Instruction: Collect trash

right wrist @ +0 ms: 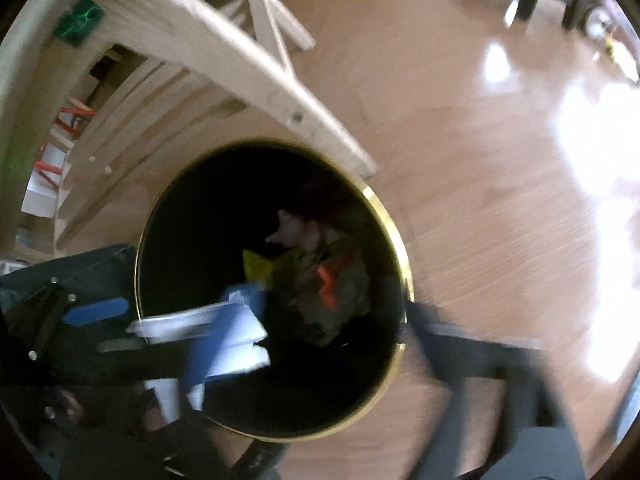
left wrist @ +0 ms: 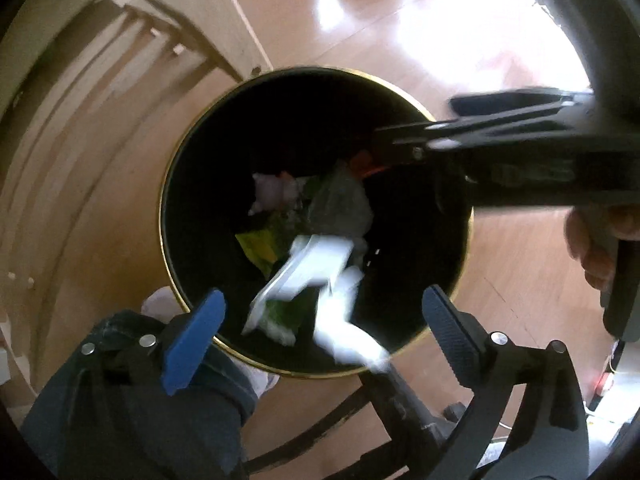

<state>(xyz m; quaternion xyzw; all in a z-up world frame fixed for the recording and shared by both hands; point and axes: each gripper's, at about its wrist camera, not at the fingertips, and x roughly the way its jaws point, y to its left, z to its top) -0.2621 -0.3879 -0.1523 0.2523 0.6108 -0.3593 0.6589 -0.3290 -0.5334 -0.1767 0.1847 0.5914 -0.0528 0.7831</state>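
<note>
A round black trash bin with a gold rim (left wrist: 162, 216) stands on the wooden floor, also in the right wrist view (right wrist: 406, 264). Inside lie pink, yellow, green and orange scraps (left wrist: 304, 204). Blurred white paper trash (left wrist: 316, 276) is in mid-air over the bin's near side; it also shows in the right wrist view (right wrist: 224, 332). My left gripper (left wrist: 320, 332) is open above the bin's near rim, holding nothing. My right gripper (right wrist: 308, 344) is blurred, open above the bin; it shows from the side in the left wrist view (left wrist: 416, 136).
A pale wooden chair (right wrist: 224, 48) stands just behind the bin. A person's jeans leg and sock (left wrist: 160, 308) are beside the bin's near left. Dark chair legs (left wrist: 400, 408) lie below the bin. Shiny wooden floor (right wrist: 480, 160) spreads to the right.
</note>
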